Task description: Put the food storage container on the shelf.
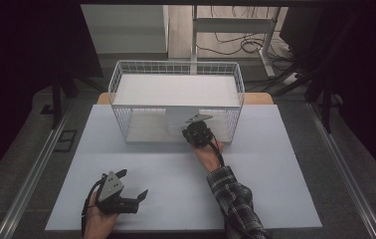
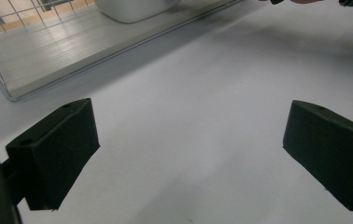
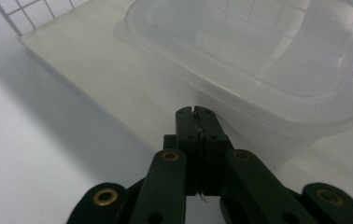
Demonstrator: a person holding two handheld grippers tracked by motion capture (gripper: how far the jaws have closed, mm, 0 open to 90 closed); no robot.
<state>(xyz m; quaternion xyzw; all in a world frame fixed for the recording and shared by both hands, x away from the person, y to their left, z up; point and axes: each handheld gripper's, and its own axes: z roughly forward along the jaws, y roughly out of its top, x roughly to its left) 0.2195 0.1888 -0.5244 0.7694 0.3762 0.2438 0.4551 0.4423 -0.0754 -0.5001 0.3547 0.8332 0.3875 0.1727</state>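
A white wire basket lies on its side at the back of the pale table, its open face toward me. Inside, on its white floor board, stands a clear plastic container, visible as a pale block from above. My right gripper reaches to the basket's front edge; its jaws are shut together just short of the container's rim, with nothing visibly between them. My left gripper rests low near the table's front left, wide open over bare table, facing the basket's board and container.
Behind the basket stand a white desk frame and loose cables on the floor. Metal rails run along both sides of the table. Dark drapes close off left and right.
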